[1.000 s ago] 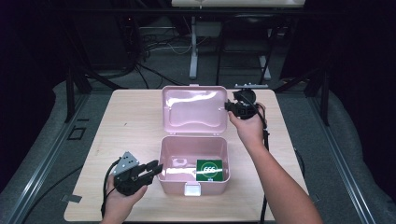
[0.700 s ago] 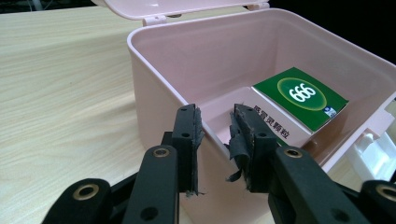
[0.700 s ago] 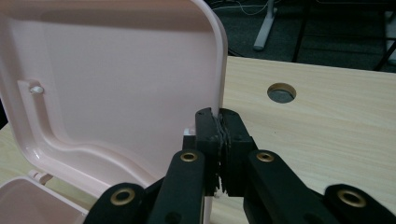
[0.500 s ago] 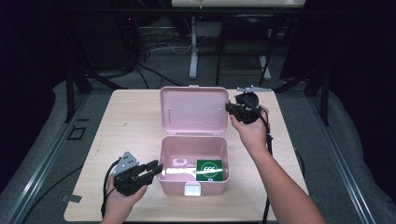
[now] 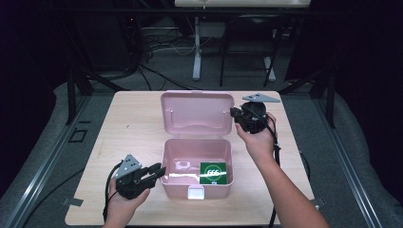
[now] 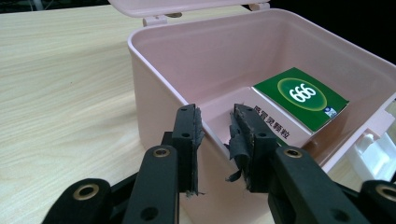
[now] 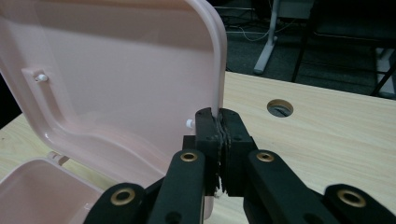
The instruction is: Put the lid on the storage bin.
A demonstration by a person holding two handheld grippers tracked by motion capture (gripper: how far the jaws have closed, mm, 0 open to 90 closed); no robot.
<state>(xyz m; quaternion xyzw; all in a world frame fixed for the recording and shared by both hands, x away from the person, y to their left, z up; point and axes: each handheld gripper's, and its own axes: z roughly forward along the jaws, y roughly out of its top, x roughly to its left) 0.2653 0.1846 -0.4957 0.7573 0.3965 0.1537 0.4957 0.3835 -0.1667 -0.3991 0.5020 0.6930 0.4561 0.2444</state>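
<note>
A pink plastic box (image 5: 165, 159) stands open on the wooden table, its lid (image 5: 197, 114) raised behind it. Inside at the right lies a green pack (image 5: 212, 172) marked 666, seen close in the left gripper view (image 6: 301, 95). My left gripper (image 5: 159, 171) is at the box's left wall (image 6: 154, 93). Its jaws (image 6: 215, 123) are open and astride that wall, one outside and one inside. My right gripper (image 5: 234, 114) is shut on the lid's right edge. In the right gripper view the jaws (image 7: 219, 116) pinch the lid's rim (image 7: 217, 70).
A white latch (image 5: 196, 192) hangs on the box's front wall. The table (image 5: 128, 128) has bare wood left and right of the box, and a round cable hole (image 7: 280, 108) beyond the right gripper. Stands and cables fill the dark floor behind.
My right gripper has shifted slightly toward the near side, still gripping the lid's edge. The left gripper has stayed at the box wall.
</note>
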